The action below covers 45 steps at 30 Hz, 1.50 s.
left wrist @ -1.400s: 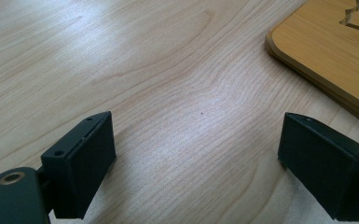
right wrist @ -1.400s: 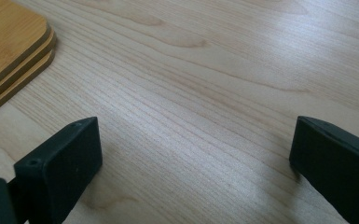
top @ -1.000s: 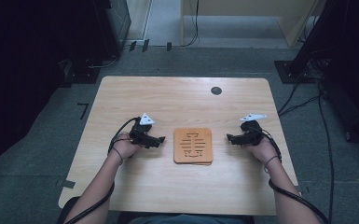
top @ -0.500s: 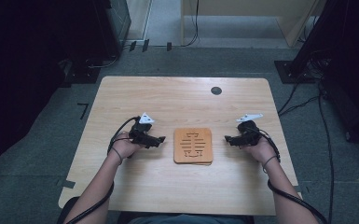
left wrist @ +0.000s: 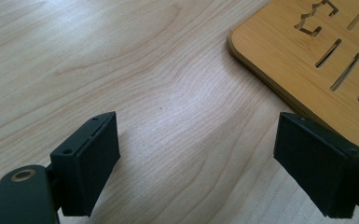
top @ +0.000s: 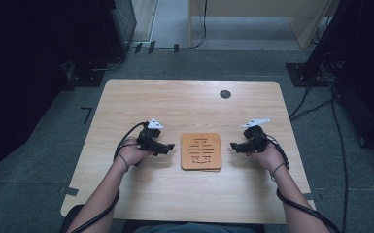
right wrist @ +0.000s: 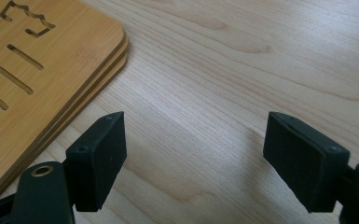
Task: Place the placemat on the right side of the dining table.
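**Both claws sitting spread on either side of wooden board stack**

Counter [top: 175, 104], light wood w/ rounded corners, is taking up the middle of the high view, w/ a small dark round hole [top: 225, 94] near its far edge. Grey floor is running round it; dark equipment and cables are lying at the far left and right.

Person's forearms are coming in from the bottom edge, one per side, each hand wrapping a claw.

Board stack [top: 201, 151] is lying flat at counter centre, between the two claws & apart from both. It's squarish, rounded corners, w/ cut-out slots in the top board. In the right gripper view the stack's edge [right wrist: 51, 74] is showing about three thin layers, top-left of frame. In the left gripper view the board corner [left wrist: 307, 51] is sitting top-right, running behind the right-hand jaw.

Left claw [top: 169, 146] is pointing toward the stack's left edge, just beside it, not touching. Jaws are standing wide apart, only bare counter [left wrist: 168, 93] between them.

Right claw [top: 233, 145] is pointing toward the stack's right edge, near it, w/ a small gap. Jaws have just been closing a little, then easing back, but are standing spread, nothing between them but counter grain [right wrist: 214, 70]. Grey three-cornered plates are sitting atop each claw.
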### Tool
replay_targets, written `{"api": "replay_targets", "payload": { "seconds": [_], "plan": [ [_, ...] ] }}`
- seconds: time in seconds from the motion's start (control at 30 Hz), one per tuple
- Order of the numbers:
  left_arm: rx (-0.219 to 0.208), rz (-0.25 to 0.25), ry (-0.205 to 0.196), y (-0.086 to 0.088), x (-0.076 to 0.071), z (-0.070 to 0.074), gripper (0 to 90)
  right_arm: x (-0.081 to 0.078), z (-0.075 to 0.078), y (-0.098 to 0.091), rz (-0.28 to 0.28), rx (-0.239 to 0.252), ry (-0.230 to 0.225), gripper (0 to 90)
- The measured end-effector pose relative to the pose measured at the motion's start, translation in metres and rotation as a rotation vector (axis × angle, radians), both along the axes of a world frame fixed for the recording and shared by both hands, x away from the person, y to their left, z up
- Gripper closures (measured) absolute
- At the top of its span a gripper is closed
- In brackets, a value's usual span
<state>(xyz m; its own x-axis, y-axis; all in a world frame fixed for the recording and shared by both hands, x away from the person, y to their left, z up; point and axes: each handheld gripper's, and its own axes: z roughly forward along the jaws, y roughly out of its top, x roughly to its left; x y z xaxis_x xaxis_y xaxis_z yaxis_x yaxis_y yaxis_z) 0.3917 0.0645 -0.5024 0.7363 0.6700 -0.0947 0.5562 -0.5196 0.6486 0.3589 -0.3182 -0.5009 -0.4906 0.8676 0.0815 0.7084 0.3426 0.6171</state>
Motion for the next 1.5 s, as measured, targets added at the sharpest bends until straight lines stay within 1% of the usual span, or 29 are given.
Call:
{"api": "replay_targets", "payload": {
  "seconds": [0.03,0.13,0.27,0.33,0.47,0.57,0.7,0.73,0.87,0.9,1.0,1.03,1.13,1.2,1.3,1.4,1.43,1.5],
  "plan": [
    [0.002,-0.006,0.001,0.0,0.0,0.0,13.5,0.0,0.0,0.001,0.001,0.002,-0.006,21.6],
    [0.002,-0.015,0.0,-0.002,-0.002,-0.001,13.5,-0.001,0.0,0.003,-0.023,0.033,0.018,21.6],
    [-0.002,-0.021,0.0,-0.004,-0.002,0.0,13.5,-0.002,0.0,0.006,-0.04,0.057,0.026,20.4],
    [-0.01,-0.024,0.007,-0.005,-0.003,0.0,13.5,-0.001,0.0,0.007,-0.035,0.058,0.026,20.2],
    [-0.006,-0.031,0.009,-0.007,-0.004,0.001,13.5,-0.001,0.0,0.01,-0.032,0.066,0.044,21.0],
    [-0.004,-0.036,0.004,-0.008,-0.004,0.001,13.5,-0.001,0.002,0.012,-0.013,0.058,0.048,24.9],
    [-0.004,-0.036,-0.001,-0.008,-0.004,0.002,13.5,-0.002,0.002,0.015,0.006,0.051,0.037,25.2],
    [-0.003,-0.033,-0.006,-0.008,-0.004,0.002,13.5,-0.003,0.002,0.018,0.021,0.045,0.026,25.2],
    [-0.008,-0.03,-0.008,-0.008,-0.004,0.003,13.5,-0.003,0.001,0.022,0.033,0.049,0.017,25.0],
    [-0.01,-0.031,-0.007,-0.008,-0.004,0.003,13.5,-0.004,0.001,0.023,0.033,0.051,0.026,24.9],
    [-0.011,-0.034,-0.008,-0.008,-0.004,0.003,13.5,-0.004,0.0,0.024,0.043,0.046,0.028,24.8],
    [-0.011,-0.037,-0.01,-0.009,-0.005,0.003,13.5,-0.004,-0.002,0.026,0.053,0.034,0.032,24.7],
    [-0.01,-0.04,-0.01,-0.01,-0.006,0.003,13.5,-0.003,-0.002,0.027,0.054,0.039,0.038,24.7],
    [-0.01,-0.042,-0.011,-0.01,-0.006,0.003,13.5,-0.003,-0.002,0.028,0.058,0.044,0.035,24.7],
    [-0.022,-0.033,-0.003,-0.01,-0.007,0.003,13.5,-0.003,-0.002,0.03,0.063,0.043,0.037,24.6],
    [-0.021,-0.031,-0.003,-0.009,-0.007,0.003,13.5,-0.003,-0.003,0.031,0.069,0.04,0.04,24.4],
    [-0.019,-0.03,-0.004,-0.009,-0.007,0.003,13.5,-0.002,-0.003,0.032,0.077,0.038,0.032,24.3],
    [-0.019,-0.029,-0.005,-0.008,-0.007,0.003,13.5,-0.002,-0.003,0.033,0.079,0.036,0.032,24.3]
  ]
}}
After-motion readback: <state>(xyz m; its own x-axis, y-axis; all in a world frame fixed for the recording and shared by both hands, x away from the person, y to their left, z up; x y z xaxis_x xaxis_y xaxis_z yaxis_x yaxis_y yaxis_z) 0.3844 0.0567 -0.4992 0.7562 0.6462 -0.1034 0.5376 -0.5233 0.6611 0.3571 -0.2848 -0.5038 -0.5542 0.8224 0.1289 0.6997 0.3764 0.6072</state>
